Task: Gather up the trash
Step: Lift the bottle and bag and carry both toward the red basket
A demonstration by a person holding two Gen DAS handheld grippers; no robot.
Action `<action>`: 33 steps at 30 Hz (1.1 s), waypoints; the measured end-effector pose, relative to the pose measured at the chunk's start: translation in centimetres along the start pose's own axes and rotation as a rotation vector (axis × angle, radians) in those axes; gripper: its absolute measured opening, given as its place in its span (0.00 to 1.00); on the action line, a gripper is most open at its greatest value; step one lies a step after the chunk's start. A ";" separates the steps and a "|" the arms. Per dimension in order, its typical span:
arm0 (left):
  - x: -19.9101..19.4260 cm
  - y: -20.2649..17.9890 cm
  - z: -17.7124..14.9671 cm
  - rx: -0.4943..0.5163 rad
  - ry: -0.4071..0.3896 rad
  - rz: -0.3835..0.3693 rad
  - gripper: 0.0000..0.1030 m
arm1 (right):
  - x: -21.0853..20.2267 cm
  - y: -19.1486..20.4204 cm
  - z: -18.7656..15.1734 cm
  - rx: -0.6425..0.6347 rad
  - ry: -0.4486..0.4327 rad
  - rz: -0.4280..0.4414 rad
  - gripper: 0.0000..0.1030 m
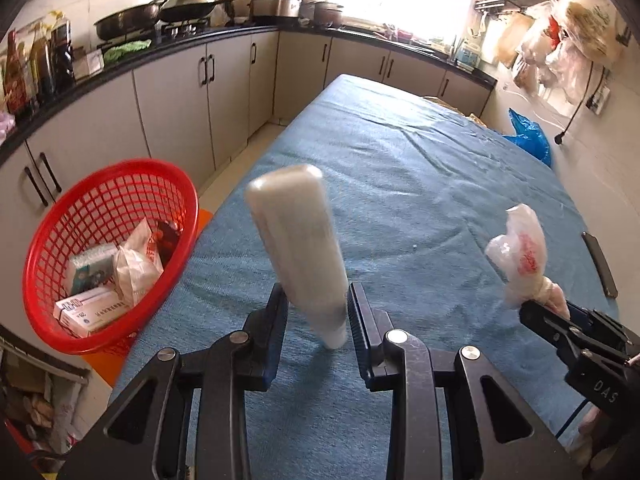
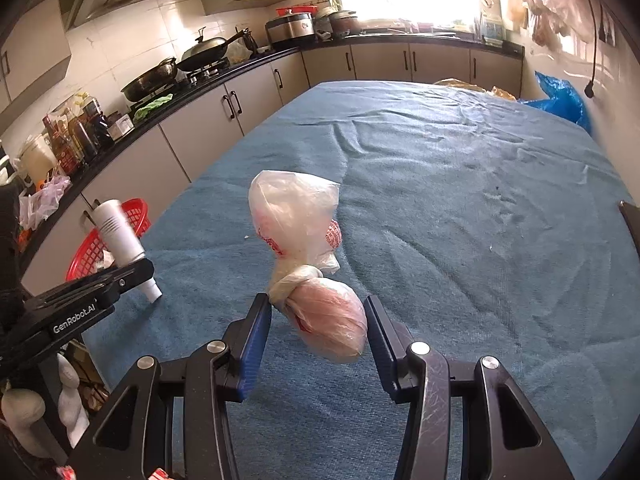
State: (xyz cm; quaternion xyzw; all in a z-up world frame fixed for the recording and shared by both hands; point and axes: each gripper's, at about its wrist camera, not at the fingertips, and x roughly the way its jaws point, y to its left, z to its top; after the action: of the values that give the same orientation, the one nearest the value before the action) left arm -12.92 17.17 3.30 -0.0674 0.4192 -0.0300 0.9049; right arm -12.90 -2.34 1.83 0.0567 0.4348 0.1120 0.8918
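At nine o'clock from the left gripper [image 1: 316, 312], off the table's left edge and lower than the cloth, sits the red basket [image 1: 52, 264], already holding boxes and a crumpled wrapper.

- Left gripper: pinches the white tube [image 1: 296, 248] low on its body, near the cap end. Tube's long axis runs up toward twelve o'clock, tilted slightly to eleven, cap pointing down at the blue tablecloth [image 1: 420, 168].
- Right gripper [image 2: 318, 320]: jaws partly spread, closed on the lower knotted lump of the plastic bag [image 2: 296, 216]. Its loose upper part stands up toward twelve o'clock.
- In the left wrist view the right gripper [image 1: 538, 312] sits at three o'clock, farther from the basket. In the right wrist view the basket [image 2: 136, 210] lies at about ten o'clock, beyond the left gripper [image 2: 132, 274] and tube [image 2: 120, 232].

Judgement: the left hand is the nearer to the basket, so the tube likely goes in first with a swing toward nine o'clock. The bag must then cross the same path, risking a clash between the hands.
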 end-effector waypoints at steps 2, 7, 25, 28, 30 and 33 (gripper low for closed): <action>0.6 0.3 -0.2 -0.012 0.020 -0.011 0.29 | 0.1 -0.2 -0.1 0.006 0.001 0.002 0.50; 1.5 0.4 -0.3 -0.028 0.047 -0.035 0.29 | 0.6 -0.4 -0.4 0.016 0.021 0.009 0.51; 4.2 0.2 2.7 -0.070 0.048 -0.123 0.47 | 2.8 -0.2 0.0 0.025 0.077 -0.007 0.67; 4.2 0.0 2.5 -0.067 0.053 -0.129 0.28 | 3.1 -0.1 0.2 0.020 0.073 -0.007 0.63; 3.8 0.1 2.3 -0.075 0.053 -0.128 0.28 | 3.1 0.0 0.3 0.009 0.068 -0.006 0.49; 2.5 0.0 2.0 -0.063 0.026 -0.095 0.28 | 2.7 0.0 0.2 0.010 0.053 0.005 0.48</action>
State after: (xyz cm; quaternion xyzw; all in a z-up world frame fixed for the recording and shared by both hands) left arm -9.75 17.05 2.67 -0.1155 0.4281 -0.0605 0.8943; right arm -11.11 -1.67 -0.13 0.0593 0.4586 0.1136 0.8793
